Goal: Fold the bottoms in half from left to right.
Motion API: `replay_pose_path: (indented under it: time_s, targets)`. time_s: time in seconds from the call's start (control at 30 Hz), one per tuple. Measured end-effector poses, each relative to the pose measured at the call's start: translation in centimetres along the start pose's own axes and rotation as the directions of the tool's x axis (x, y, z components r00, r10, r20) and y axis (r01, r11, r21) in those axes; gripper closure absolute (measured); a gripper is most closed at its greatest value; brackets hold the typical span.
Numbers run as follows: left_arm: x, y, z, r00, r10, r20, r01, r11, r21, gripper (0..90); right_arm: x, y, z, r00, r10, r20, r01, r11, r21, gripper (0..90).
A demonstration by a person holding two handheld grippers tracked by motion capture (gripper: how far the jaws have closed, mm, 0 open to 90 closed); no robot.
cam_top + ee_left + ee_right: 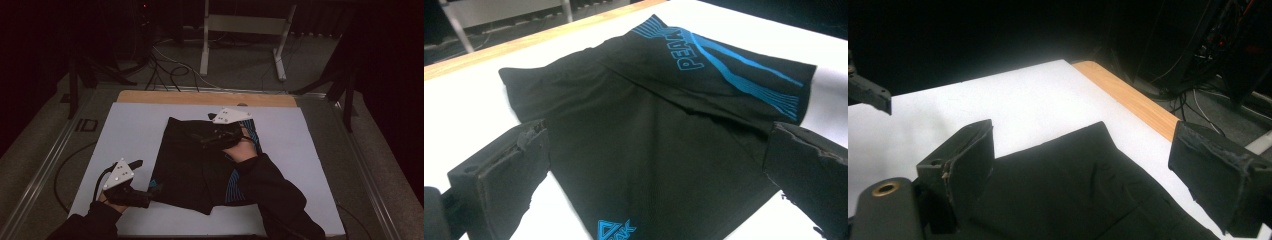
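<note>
- High view: a pair of black shorts [192, 165] with blue stripes is lying folded in the middle of the desk [130, 125], which is wearing a white cover and showing a wooden strip along its far edge.
- The left gripper [150, 192] is sitting near the desk's near left corner, its tips just reaching the near left corner of the shorts; the person's left hand [107, 197] is holding it from behind.
- The right gripper [210, 137] is hovering over the far part of the shorts, held by the right hand [242, 147], whose dark sleeve [275, 195] is crossing the garment's right side.
- Left gripper view: the jaws are standing wide apart with nothing clamped, one on either side of the shorts [649, 130]. The cloth is lying flat between them, a blue logo at its nearest corner and blue lettering with stripes towards the far edge.
- Right gripper view: the jaws are spread wide and gripping nothing. Below them the far corner of the shorts [1088, 195] is lying on the white cover, near the wooden edge strip [1128, 97].
</note>
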State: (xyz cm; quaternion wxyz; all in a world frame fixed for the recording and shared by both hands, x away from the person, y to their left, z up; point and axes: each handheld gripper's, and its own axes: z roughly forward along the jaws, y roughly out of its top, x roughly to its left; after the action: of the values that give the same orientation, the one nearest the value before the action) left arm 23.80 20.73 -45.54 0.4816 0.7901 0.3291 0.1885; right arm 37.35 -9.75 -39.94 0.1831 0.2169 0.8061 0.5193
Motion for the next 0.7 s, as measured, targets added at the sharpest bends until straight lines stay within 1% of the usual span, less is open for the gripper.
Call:
replay_pose_path:
  time_s: [0.03,0.1,0.13,0.2,0.23,0.27,0.33,0.37,0.4,0.47,0.5,0.53,0.57,0.6,0.63,0.67,0.7]
  targets:
    - [0.0,-0.1,0.1,0.9999,0.001,-0.012,-0.001,1.0,0.004,0.0,0.0,0.0,0.3,1.0,0.003,0.001,-0.003,1.0,0.005,10.9]
    - [0.0,-0.2,0.2,0.9999,-0.001,-0.013,0.001,1.0,0.002,0.0,-0.1,0.0,0.9,1.0,0.002,0.002,-0.002,1.0,0.011,10.9]
    - [0.0,-0.4,0.4,0.9998,-0.005,-0.019,0.005,0.9999,0.01,0.0,-0.1,0.0,1.2,1.0,-0.008,0.002,0.008,1.0,0.018,11.0]
    - [0.1,-0.5,0.5,0.9998,-0.004,-0.018,0.005,0.9998,0.019,0.0,-0.2,0.0,1.8,1.0,-0.009,0.003,0.008,1.0,0.028,11.0]
    - [0.1,-0.5,0.5,0.9998,-0.004,-0.018,0.005,0.9998,0.019,0.0,-0.2,0.0,1.8,1.0,-0.009,0.003,0.008,1.0,0.028,11.0]
    - [0.0,-0.7,0.7,0.9998,0.0,-0.022,0.001,0.9996,0.028,0.0,-0.2,0.0,2.4,1.0,-0.004,0.007,0.004,0.999,0.038,11.0]
    - [0.1,-0.9,0.8,0.9998,0.0,-0.018,0.0,0.9994,0.035,0.0,-0.3,0.0,3.0,1.0,-0.005,0.004,0.005,0.999,0.04,11.0]
    - [0.1,-1.0,0.9,0.9999,-0.006,-0.016,0.007,0.9992,0.04,0.0,-0.2,0.0,3.3,1.0,0.005,0.006,-0.005,0.999,0.044,10.9]
    - [0.1,-1.0,0.9,0.9999,-0.006,-0.016,0.007,0.9992,0.04,0.0,-0.2,0.0,3.3,1.0,0.005,0.006,-0.005,0.999,0.044,10.9]
    - [0.3,-1.2,1.0,0.9998,-0.016,-0.015,0.017,0.9983,0.056,0.0,-0.2,-0.1,4.2,1.0,0.009,0.003,-0.009,0.999,0.053,11.0]
    - [0.4,-1.2,1.1,0.9997,-0.019,-0.014,0.02,0.9982,0.056,0.0,-0.2,-0.1,4.5,1.0,0.004,-0.004,-0.004,0.999,0.053,10.9]
    - [0.4,-1.2,1.1,0.9997,-0.019,-0.014,0.02,0.9982,0.056,0.0,-0.2,-0.1,4.8,0.9999,0.011,0.001,-0.011,0.998,0.061,11.0]
    - [0.6,-1.4,1.2,0.9997,-0.026,-0.002,0.026,0.9976,0.064,0.0,-0.2,-0.2,5.1,1.0,0.006,0.002,-0.006,0.998,0.066,11.0]
    - [0.6,-1.4,1.2,0.9997,-0.026,-0.002,0.026,0.9976,0.064,0.0,-0.2,-0.2,5.3,0.9999,0.015,-0.001,-0.015,0.998,0.066,11.0]
    - [0.6,-1.5,1.3,0.9997,-0.024,0.005,0.024,0.9965,0.08,0.0,-0.3,-0.3,5.6,0.9999,0.015,0.0,-0.015,0.998,0.065,11.0]
    - [0.7,-1.6,1.4,0.9999,-0.014,0.007,0.013,0.9965,0.082,0.0,-0.3,-0.3,5.8,0.9997,0.025,-0.002,-0.024,0.998,0.063,11.0]
    - [0.7,-1.7,1.4,0.9999,-0.007,0.012,0.006,0.9961,0.088,0.0,-0.3,-0.4,6.0,0.9997,0.023,-0.004,-0.023,0.998,0.064,11.0]
